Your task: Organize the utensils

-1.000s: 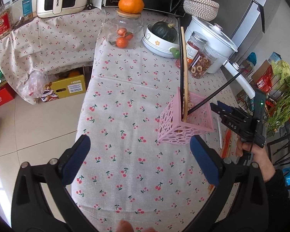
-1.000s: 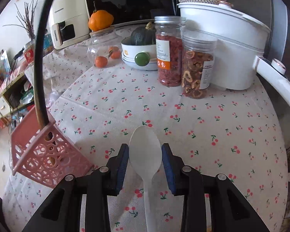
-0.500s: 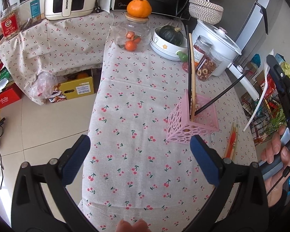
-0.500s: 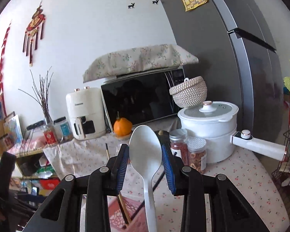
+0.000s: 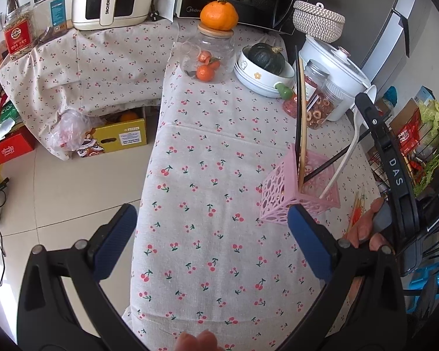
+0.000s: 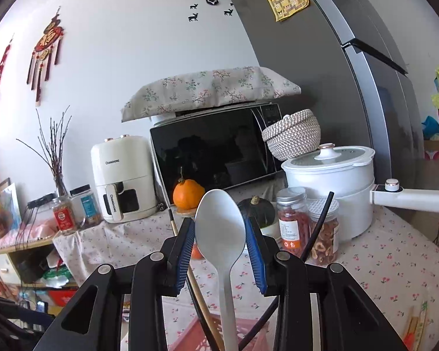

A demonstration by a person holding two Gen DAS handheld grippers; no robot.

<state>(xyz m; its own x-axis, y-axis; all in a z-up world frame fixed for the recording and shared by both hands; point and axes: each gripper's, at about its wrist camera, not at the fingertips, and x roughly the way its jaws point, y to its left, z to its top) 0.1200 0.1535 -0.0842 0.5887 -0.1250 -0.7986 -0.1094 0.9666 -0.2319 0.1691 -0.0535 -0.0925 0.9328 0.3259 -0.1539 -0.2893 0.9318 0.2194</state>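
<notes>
Toward three o'clock from the left wrist camera: pink basket [image 5: 300, 193] on the cherry-print table [image 5: 207, 175], already holding a wooden chopstick [image 5: 303, 122] and black chopsticks [image 5: 298, 111]. White spoon [image 5: 346, 152] now handle-down over the basket's right side, tip at or just inside the rim; a second ago flat on the table, half a second ago lifted clear. Left gripper [image 5: 210, 242] hovering at six o'clock, jaws wide, holding nothing. More chopsticks [image 5: 357, 207] lying on the table past the basket, toward four o'clock, so sorting probably unfinished. From the right wrist camera: right gripper [image 6: 220, 234] upright, jaws narrow around the spoon [image 6: 220, 228], bowl at twelve o'clock, basket rim [image 6: 196, 333] at six o'clock beneath the handle. Whether pads touch the bowl or clamp lower down: cannot tell. Meaning for the task: pickup done, spoon likely about ready for release into the basket.
</notes>
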